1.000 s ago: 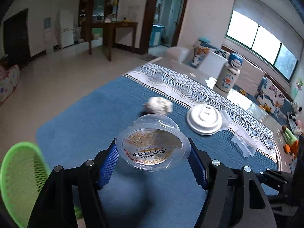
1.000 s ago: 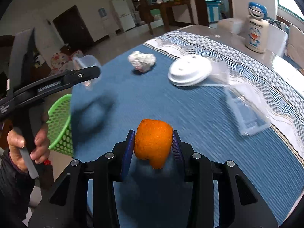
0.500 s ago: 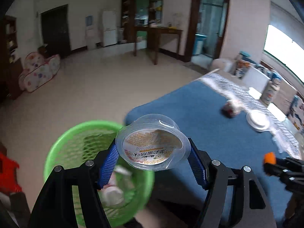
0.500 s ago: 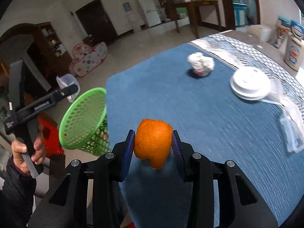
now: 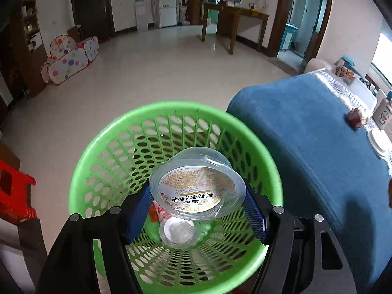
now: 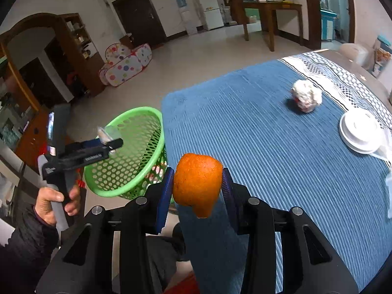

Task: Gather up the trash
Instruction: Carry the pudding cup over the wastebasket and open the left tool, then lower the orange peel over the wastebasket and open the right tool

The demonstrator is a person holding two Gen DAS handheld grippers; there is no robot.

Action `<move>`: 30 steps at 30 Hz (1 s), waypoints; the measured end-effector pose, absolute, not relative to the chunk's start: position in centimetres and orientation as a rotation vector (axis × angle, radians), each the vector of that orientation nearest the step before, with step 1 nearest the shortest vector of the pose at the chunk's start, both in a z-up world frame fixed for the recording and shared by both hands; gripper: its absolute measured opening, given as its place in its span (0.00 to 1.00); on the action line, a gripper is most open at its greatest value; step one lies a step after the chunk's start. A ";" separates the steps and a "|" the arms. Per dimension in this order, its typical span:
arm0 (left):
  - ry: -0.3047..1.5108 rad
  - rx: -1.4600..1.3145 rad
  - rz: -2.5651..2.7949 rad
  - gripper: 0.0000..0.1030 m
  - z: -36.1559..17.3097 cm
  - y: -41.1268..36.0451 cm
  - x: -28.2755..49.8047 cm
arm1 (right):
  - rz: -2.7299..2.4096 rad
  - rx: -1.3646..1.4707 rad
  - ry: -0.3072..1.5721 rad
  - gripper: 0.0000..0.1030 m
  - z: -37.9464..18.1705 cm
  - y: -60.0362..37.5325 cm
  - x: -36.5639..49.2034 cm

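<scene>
My left gripper (image 5: 197,202) is shut on a clear plastic cup (image 5: 197,189) with a gold printed lid, held right over the mouth of the green mesh basket (image 5: 98,161). Some trash lies at the basket's bottom, among it a clear cup (image 5: 177,231). In the right wrist view the left gripper (image 6: 111,142) hangs over the same basket (image 6: 137,156), a hand on its handle. My right gripper (image 6: 198,183) is shut on a piece of orange peel (image 6: 197,183), above the near corner of the blue tablecloth (image 6: 269,147).
On the cloth lie a crumpled paper ball (image 6: 306,95), a white plastic lid (image 6: 360,131) and a clear plastic piece (image 6: 389,183) at the right edge. A red stool (image 5: 14,196) stands left of the basket. Beyond it stretches bare tiled floor (image 5: 147,73).
The left gripper carried the cup from above the table leftward and down to over the green basket. The right gripper moved left toward the table's corner, still holding the peel.
</scene>
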State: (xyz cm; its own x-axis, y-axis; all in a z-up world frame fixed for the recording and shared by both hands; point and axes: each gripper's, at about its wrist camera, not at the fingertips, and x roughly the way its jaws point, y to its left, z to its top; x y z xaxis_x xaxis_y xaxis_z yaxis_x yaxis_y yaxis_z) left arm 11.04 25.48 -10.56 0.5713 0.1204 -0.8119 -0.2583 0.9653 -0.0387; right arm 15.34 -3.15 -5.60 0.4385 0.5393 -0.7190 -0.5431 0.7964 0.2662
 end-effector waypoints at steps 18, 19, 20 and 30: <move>0.970 -0.239 0.240 0.74 -13.5 29.2 12.5 | 0.710 -0.057 0.922 0.38 -6.2 2.1 15.7; 0.966 -0.246 0.240 0.74 -13.4 29.4 12.3 | 0.714 -0.058 0.922 0.38 -6.2 2.4 15.7; 0.964 -0.250 0.240 0.74 -13.4 29.5 12.1 | 0.719 -0.060 0.920 0.38 -6.1 2.6 15.6; 0.897 -0.233 0.278 0.74 -10.7 30.3 8.3 | 0.817 -0.082 0.912 0.38 -6.0 7.6 15.8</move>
